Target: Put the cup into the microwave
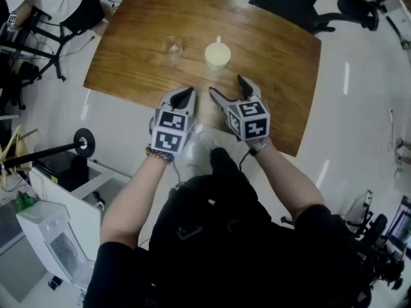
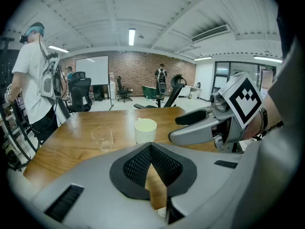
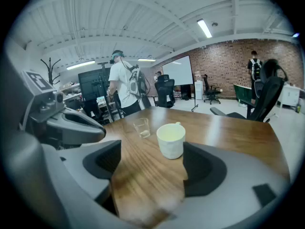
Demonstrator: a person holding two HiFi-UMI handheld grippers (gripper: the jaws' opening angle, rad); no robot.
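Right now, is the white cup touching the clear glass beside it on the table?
Apart. The head view shows bare table between the white cup and the clear glass; the left gripper view shows the same gap.

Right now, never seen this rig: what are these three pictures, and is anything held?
No robot: a person holds a two-jaw gripper in each hand. The top-down picture is from a camera on the person's head; the other two are from cameras riding on each gripper, looking along its jaws. On the table stand a white cup and, left of it, a clear glass. The left gripper is shut, the right gripper open with the cup ahead of it. Nothing is held.
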